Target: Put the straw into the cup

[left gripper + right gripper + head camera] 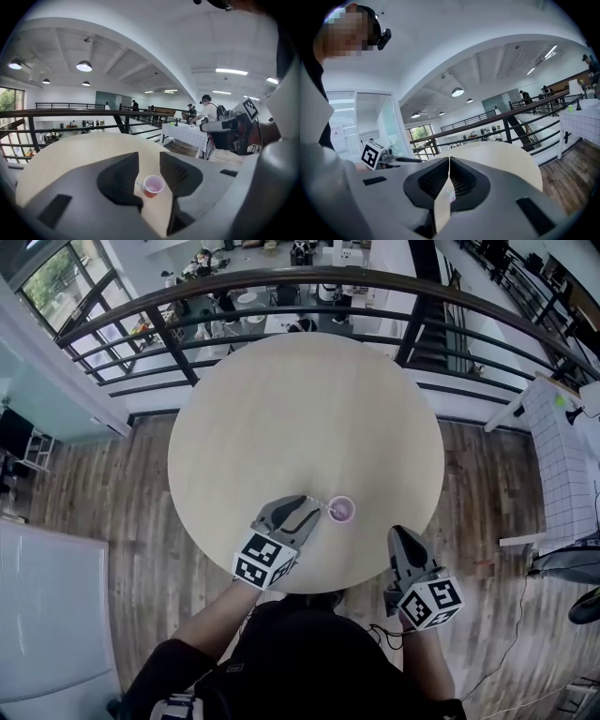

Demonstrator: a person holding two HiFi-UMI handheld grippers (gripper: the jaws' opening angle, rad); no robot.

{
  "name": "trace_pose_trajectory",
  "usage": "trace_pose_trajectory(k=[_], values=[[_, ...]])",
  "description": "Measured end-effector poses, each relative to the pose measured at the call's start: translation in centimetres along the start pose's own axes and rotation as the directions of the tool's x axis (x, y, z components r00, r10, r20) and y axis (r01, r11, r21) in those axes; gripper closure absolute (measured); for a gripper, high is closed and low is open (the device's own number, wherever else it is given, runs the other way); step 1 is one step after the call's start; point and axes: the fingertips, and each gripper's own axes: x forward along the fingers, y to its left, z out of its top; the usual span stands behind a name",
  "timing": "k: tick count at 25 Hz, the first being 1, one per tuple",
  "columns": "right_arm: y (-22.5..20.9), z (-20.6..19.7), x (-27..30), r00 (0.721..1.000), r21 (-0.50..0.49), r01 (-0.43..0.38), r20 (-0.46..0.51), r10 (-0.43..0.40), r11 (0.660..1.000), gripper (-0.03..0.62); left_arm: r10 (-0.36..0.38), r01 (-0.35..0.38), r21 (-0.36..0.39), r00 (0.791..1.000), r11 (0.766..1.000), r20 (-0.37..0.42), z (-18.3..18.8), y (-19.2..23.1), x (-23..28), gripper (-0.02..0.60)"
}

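Holding my left gripper point(317, 510) released and empty at nine o'clock of the cup point(343, 511), which has the straw point(330, 512) in it. My right gripper point(401, 538), clenched on nothing, hangs at its four o'clock.

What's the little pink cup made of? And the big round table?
The cup looks like thin plastic: pink, slightly see-through, with a pale rim. The table has a pale beige, matte top, maybe wood or laminate; I can't tell which.
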Motion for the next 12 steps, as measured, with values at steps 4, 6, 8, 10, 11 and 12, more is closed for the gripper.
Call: trace_pose_trajectory(k=[4,6,8,10,11,12], values=[[1.2,1.5,-0.4,1.000,-0.017,-0.017,0.024,0.017,1.000,0.571,-0.043,0.044,-0.012,0.998,0.999,0.050,2.4,-1.4,-1.5,0.498],[1.4,2.1,-0.7,0.999,-0.024,-0.017,0.037,0.018,1.000,0.571,-0.058,0.058,-0.004,0.995,0.998,0.077,3.7,-2.0,-2.1,0.522],[1.7,2.7,-1.2,0.999,-0.027,-0.016,0.051,0.017,1.000,0.571,-0.072,0.071,0.008,0.991,0.997,0.116,5.2,-2.7,-2.9,0.535],[2.1,3.4,-1.8,0.998,-0.030,-0.015,0.067,0.017,0.999,0.571,-0.086,0.084,0.016,0.983,0.996,0.161,6.7,-3.4,-3.9,0.548],[2.3,3.8,-2.0,0.997,-0.033,-0.016,0.075,0.019,0.999,0.571,-0.092,0.089,0.023,0.979,0.996,0.180,7.4,-3.7,-4.2,0.552],[2.4,4.2,-2.2,0.996,-0.037,-0.017,0.084,0.020,0.999,0.571,-0.097,0.093,0.031,0.976,0.995,0.197,8.0,-4.1,-4.5,0.557]])
